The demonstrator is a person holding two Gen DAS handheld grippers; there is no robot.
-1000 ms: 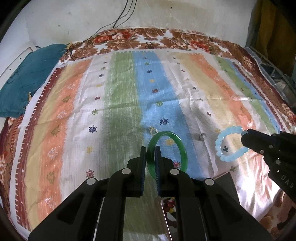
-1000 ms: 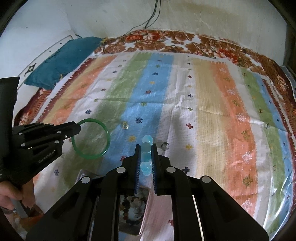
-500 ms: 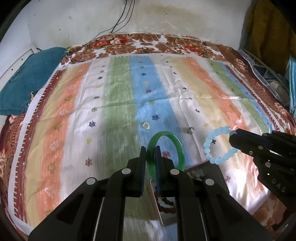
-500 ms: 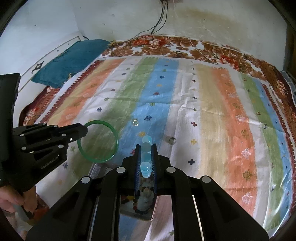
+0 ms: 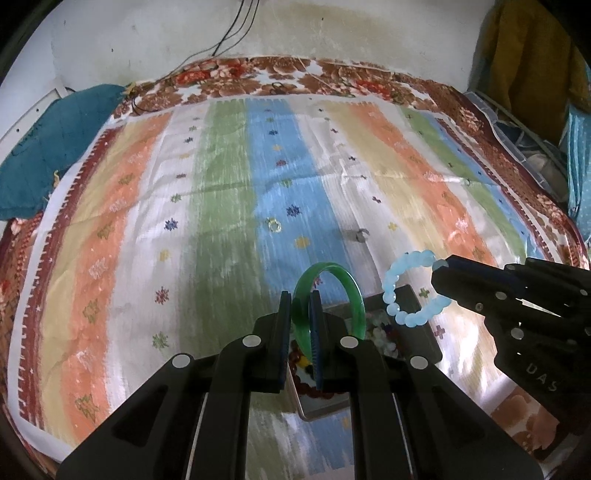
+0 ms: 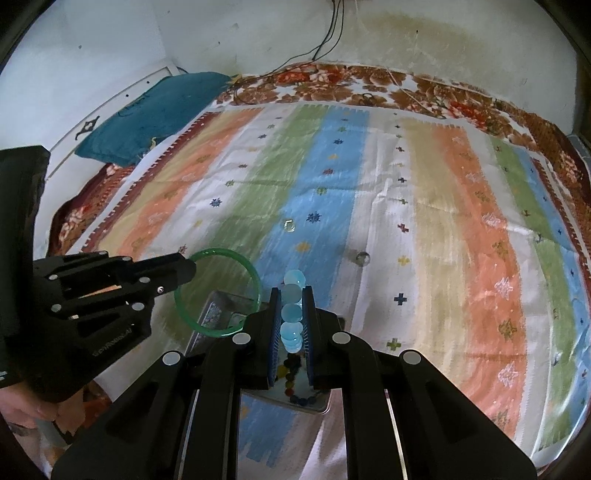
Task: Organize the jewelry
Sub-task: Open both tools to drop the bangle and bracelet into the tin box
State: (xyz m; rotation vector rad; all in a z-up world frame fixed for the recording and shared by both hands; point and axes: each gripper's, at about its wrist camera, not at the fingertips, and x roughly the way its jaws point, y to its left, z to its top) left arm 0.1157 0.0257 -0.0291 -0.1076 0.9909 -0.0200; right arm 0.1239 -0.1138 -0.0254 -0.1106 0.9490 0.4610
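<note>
Nearest to me, my left gripper [image 5: 300, 314] is clenched on the green bangle [image 5: 351, 291], rim pinched between the pads, the ring standing on edge above the box [image 5: 424, 328]. My right gripper [image 6: 291, 317] is clamped on the blue bead bracelet [image 6: 291, 314]; from its own camera the beads stack edge-on between the fingers, and from the left camera the bracelet hangs as an open loop [image 5: 402, 288] at the tip of that gripper [image 5: 441, 267], over the box's right side.

The box lies on the striped cloth [image 5: 221, 206] directly under both grippers. Its lid looks open; inside I see mixed beads, some dark red, some pale, too blurred to sort. From the right camera the box [image 6: 218, 314] shows partly through the bangle [image 6: 218, 293], with more coloured beads [image 6: 291, 373] visible between the right fingers.

Beyond the box, a small gold-coloured ring [image 5: 274, 225] lies on the cloth's blue stripe. To its right, a small silvery piece [image 5: 361, 235] rests on the white stripe; shape unclear.

Well past the box, a teal pillow [image 5: 40, 147] sits at the cloth's far left corner. A floral sheet [image 5: 295, 79] borders the cloth's far edge, against a white wall with dark cables [image 5: 236, 26] hanging down.

A hand [image 6: 22, 406] grips the left gripper's handle at the lower left of the right camera view.
</note>
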